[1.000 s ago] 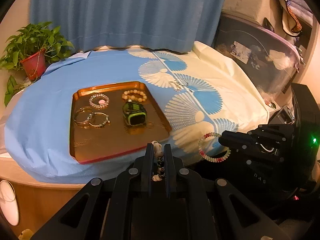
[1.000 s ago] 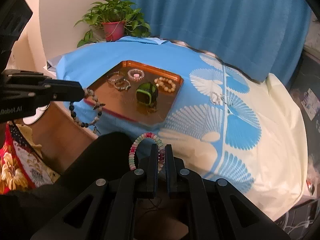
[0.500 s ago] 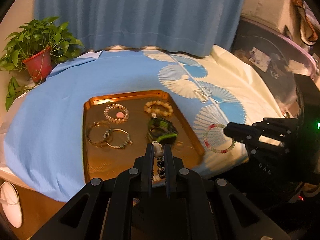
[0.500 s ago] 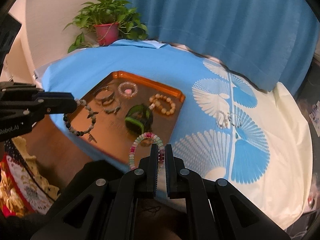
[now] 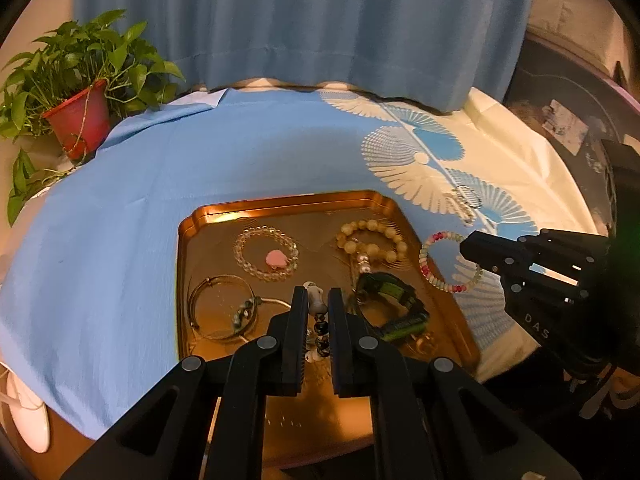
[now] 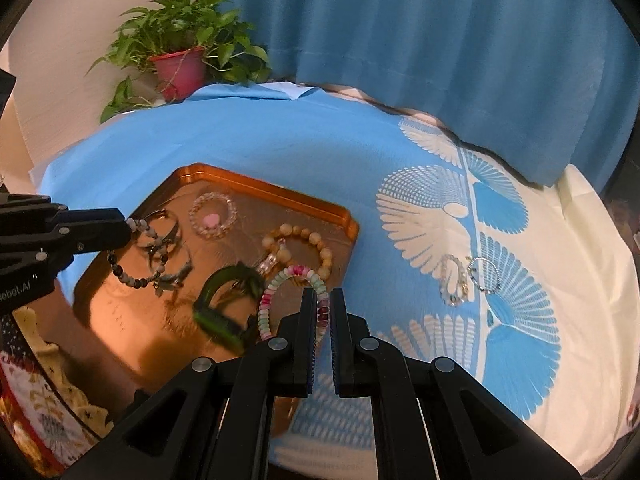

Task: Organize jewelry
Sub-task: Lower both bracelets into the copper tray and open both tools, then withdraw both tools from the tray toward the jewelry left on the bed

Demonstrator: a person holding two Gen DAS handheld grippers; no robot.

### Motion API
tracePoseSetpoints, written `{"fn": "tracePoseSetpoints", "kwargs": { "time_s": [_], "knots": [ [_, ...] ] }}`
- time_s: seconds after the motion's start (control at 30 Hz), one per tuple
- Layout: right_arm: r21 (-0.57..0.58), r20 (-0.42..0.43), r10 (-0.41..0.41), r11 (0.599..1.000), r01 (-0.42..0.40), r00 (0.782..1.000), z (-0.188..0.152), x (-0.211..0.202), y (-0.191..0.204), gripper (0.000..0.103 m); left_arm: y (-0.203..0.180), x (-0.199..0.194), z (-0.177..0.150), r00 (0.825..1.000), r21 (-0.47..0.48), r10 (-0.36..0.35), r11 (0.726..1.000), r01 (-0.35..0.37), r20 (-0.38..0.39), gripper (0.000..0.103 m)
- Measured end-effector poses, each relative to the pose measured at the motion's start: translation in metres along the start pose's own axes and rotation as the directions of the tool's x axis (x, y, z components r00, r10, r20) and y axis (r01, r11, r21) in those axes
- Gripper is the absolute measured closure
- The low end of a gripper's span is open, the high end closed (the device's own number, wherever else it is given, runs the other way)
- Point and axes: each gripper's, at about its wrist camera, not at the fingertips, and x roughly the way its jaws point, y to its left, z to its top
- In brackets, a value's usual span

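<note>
A copper tray (image 5: pixel 184 280) lies on the blue cloth and holds a clear bead bracelet with a pink heart (image 5: pixel 266 254), a cream bead bracelet (image 5: pixel 372 240), thin bangles (image 5: pixel 222 312) and a green and black watch (image 5: pixel 394 306). My left gripper (image 5: pixel 318 304) is shut on a grey and black bead bracelet (image 6: pixel 138 260) and holds it above the tray's left part. My right gripper (image 6: pixel 324 308) is shut on a pastel bead bracelet (image 6: pixel 280 288), held over the tray's right edge. Two more bracelets (image 6: pixel 468 278) lie on the cloth to the right.
A potted plant (image 5: pixel 76 120) stands at the back left beside a blue curtain (image 5: pixel 304 20). The cloth (image 6: pixel 540 240) turns cream on the right. A clear storage bin (image 5: pixel 568 120) stands at the far right. A white object (image 5: pixel 24 412) lies by the bed's lower left.
Both grippers have moved forward over the tray with their bracelets still held. The tray looks closer and larger in both views.
</note>
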Motion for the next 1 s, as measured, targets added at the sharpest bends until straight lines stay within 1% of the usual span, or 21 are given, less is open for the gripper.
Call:
{"fn": "tracePoseSetpoints", "kwargs": {
  "time_s": [0.2,0.27,0.33,0.37,0.4,0.43,0.47,0.53,0.6,0.67,0.77,1.0],
  "knots": [
    [0.011,-0.006,0.010,1.000,-0.010,1.000,0.009,0.027,-0.001,0.096,0.006,0.018,0.005,0.999,-0.003,0.034,0.999,-0.034,-0.010,0.096],
    [0.011,-0.016,0.020,1.000,-0.019,1.000,0.011,0.036,0.000,0.095,0.010,0.020,0.005,0.998,-0.013,0.058,0.998,-0.058,-0.003,0.094],
    [0.018,-0.056,0.038,0.999,-0.037,0.998,0.012,0.047,0.001,0.092,0.015,0.019,0.004,0.997,-0.032,0.074,0.997,-0.074,0.001,0.075],
    [0.029,-0.091,0.034,0.999,-0.032,0.995,0.010,0.051,0.000,0.081,0.017,0.018,0.002,0.997,-0.047,0.080,0.996,-0.080,-0.002,0.045],
    [0.044,-0.107,0.030,0.999,-0.026,0.994,0.007,0.053,-0.001,0.062,0.019,0.015,0.000,0.996,-0.069,0.090,0.994,-0.090,0.000,0.020],
    [0.059,-0.110,0.033,0.998,-0.027,0.993,0.004,0.051,-0.003,0.054,0.020,0.008,-0.004,0.994,-0.092,0.108,0.990,-0.106,0.017,0.014],
    [0.070,-0.104,0.035,0.997,-0.028,0.994,0.000,0.046,-0.005,0.046,0.020,0.001,-0.007,0.992,-0.106,0.124,0.987,-0.120,0.037,0.010],
    [0.075,-0.098,0.028,0.997,-0.021,0.995,-0.008,0.034,-0.007,0.044,0.018,-0.007,-0.013,0.987,-0.114,0.155,0.982,-0.150,0.036,0.009],
    [0.090,-0.099,0.016,0.996,-0.007,0.995,-0.019,0.018,-0.011,0.042,0.013,-0.016,-0.023,0.980,-0.121,0.196,0.974,-0.193,0.014,0.009],
    [0.120,-0.097,0.031,0.993,-0.019,0.995,-0.033,-0.001,-0.011,0.040,0.005,-0.025,-0.036,0.977,-0.119,0.212,0.970,-0.211,-0.001,0.009],
    [0.147,-0.094,0.050,0.989,-0.036,0.994,-0.060,-0.036,-0.007,0.037,-0.015,-0.047,-0.062,0.978,-0.105,0.209,0.972,-0.209,-0.011,0.009],
    [0.168,-0.078,0.078,0.984,-0.064,0.994,-0.112,-0.102,0.010,0.034,-0.059,-0.089,-0.103,0.984,-0.124,0.177,0.976,-0.177,-0.014,0.008]
  ]
}}
